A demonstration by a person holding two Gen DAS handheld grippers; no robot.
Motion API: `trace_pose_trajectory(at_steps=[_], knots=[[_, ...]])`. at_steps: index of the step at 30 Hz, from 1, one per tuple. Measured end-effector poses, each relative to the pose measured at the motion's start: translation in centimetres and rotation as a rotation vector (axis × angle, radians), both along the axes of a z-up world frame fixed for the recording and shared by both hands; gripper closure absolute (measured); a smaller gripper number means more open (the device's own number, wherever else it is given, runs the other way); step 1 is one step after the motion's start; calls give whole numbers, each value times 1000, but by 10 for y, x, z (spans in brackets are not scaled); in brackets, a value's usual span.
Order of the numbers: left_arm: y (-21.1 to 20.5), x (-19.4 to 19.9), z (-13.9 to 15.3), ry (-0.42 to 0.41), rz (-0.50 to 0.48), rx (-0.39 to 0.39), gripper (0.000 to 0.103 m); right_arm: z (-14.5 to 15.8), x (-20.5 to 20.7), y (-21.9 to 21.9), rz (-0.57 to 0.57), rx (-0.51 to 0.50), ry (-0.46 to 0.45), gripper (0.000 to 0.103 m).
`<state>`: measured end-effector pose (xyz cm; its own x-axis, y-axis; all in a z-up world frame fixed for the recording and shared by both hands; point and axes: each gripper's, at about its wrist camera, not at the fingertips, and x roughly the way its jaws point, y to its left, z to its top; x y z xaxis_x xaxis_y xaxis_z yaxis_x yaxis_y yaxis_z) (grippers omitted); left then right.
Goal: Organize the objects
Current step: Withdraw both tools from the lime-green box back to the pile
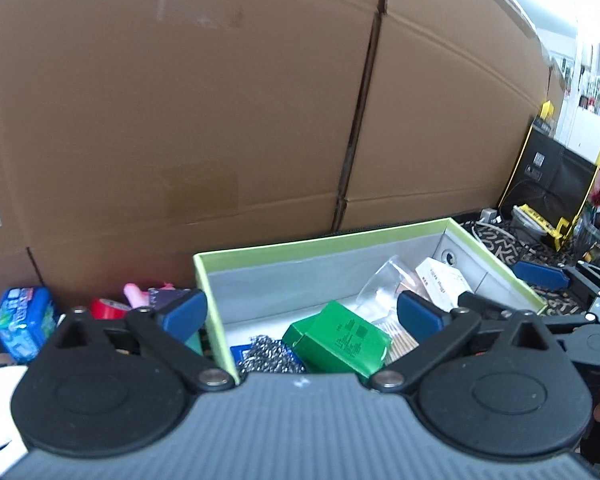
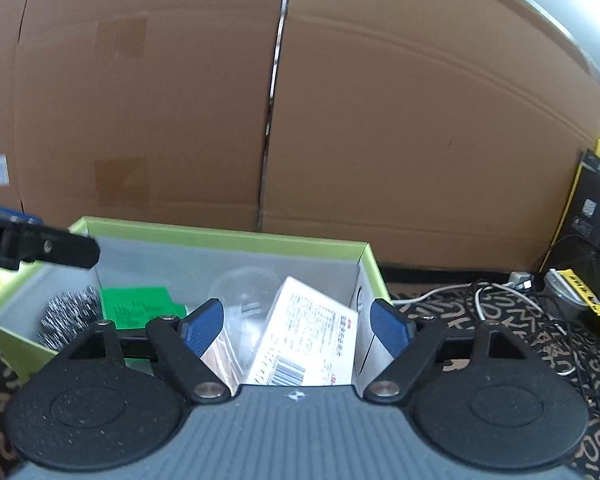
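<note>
My left claw is hovering with its blue pads spread wide and gripping nothing, poised over the near left corner of the green-rimmed box. My right claw is likewise standing apart and empty, hanging over the box's right end.

Inside the box, nearest me, I am seeing a steel wool scourer lying against the near wall, touching a green carton that is sitting tilted beside it. Further right, a white printed packet is leaning on a clear plastic cup; a second white packet is resting toward the far right corner.

Outside the box to the left, a blue tissue pack, a red tape roll and a pink item, too hidden to name, are sitting on the tabletop. To the right, white cables are trailing across a patterned cloth, near a black and yellow package.

Behind everything, large cardboard cartons are standing as a wall.
</note>
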<state>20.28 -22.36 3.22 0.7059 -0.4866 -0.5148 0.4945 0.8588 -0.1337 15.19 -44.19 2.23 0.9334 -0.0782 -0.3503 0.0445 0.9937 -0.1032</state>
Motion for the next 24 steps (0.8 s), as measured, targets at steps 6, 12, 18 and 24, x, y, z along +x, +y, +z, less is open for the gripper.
trace_pose_trajectory(at_steps=[6,12,18,24], knots=[[40,-23,14,10,17,-50,0,24,-46,27,44,52,-95,14],[102,-63,10,-38,103,-19,0,15,-76,61,132,100,-118,10],[162,-92,-14,-1,184,21,0,-9,-92,111,251,95,-70,10],[228,-99,-46,88,299,27,0,-33,-92,162,394,77,19,10]])
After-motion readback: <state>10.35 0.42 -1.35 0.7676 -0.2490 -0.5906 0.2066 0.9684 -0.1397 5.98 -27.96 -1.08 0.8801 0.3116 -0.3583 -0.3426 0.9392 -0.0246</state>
